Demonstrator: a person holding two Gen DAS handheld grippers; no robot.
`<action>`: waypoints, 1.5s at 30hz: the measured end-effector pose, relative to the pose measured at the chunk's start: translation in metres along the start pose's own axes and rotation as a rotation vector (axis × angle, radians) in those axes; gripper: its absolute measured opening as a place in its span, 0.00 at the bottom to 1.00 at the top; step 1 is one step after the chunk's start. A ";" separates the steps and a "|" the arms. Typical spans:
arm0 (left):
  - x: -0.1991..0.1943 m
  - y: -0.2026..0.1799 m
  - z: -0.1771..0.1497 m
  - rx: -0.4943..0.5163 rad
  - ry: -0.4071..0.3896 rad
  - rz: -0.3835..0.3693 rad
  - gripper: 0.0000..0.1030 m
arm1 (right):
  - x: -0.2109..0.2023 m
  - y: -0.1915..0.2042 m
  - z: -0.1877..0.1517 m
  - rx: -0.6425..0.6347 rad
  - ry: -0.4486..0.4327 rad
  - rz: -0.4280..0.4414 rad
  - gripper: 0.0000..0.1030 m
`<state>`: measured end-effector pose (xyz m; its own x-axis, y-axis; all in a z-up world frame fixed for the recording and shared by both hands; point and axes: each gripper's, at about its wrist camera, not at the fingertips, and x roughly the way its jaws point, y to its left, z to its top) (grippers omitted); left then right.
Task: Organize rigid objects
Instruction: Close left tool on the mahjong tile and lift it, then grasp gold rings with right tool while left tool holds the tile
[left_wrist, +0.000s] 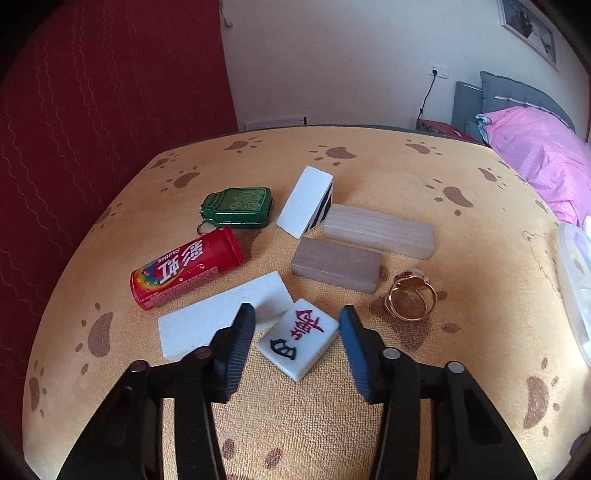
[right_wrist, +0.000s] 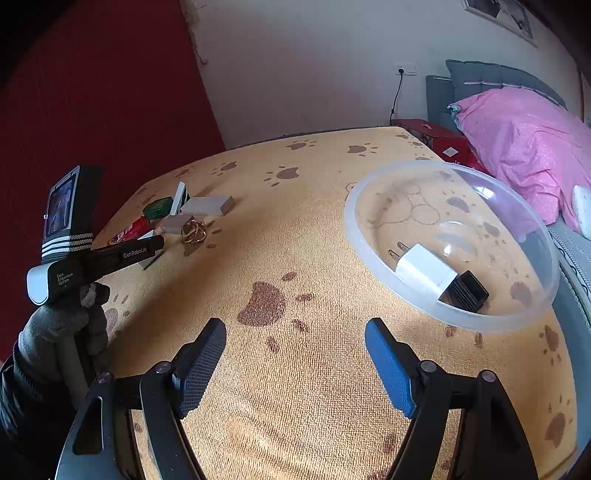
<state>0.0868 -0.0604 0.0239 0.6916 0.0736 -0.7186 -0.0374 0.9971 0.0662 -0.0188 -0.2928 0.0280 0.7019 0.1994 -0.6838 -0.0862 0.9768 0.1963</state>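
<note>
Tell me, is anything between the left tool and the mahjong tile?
Nothing visible. The mahjong tile lies between the left tool's fingers, with gaps on both sides. The white block only touches the tile's far-left edge.

Charger (right_wrist: 424, 267) in bowl (right_wrist: 354, 225) (cube (right_wrist: 463, 291) beside)

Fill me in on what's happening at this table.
A person is sorting small hard items off a paw-print cloth into a clear plastic bowl. The left gripper has its jaws either side of a mahjong tile, not yet pressing on it. The right gripper hangs open and empty near the bowl, which already holds a white charger and a small black block. A red candy tube, green tin, wooden blocks and a gold ring still wait.
</note>
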 end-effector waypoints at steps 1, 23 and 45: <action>-0.002 0.000 -0.001 0.001 -0.001 -0.002 0.37 | 0.000 0.000 0.001 -0.003 -0.001 -0.001 0.79; -0.029 0.035 -0.037 -0.058 0.010 -0.087 0.61 | 0.006 0.038 0.016 -0.072 0.011 0.028 0.79; -0.041 0.037 -0.051 -0.056 -0.061 -0.119 0.29 | 0.074 0.079 0.065 -0.100 0.092 0.096 0.78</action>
<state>0.0202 -0.0253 0.0206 0.7359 -0.0443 -0.6757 0.0082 0.9984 -0.0565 0.0722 -0.2058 0.0391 0.6195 0.2943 -0.7277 -0.2234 0.9548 0.1960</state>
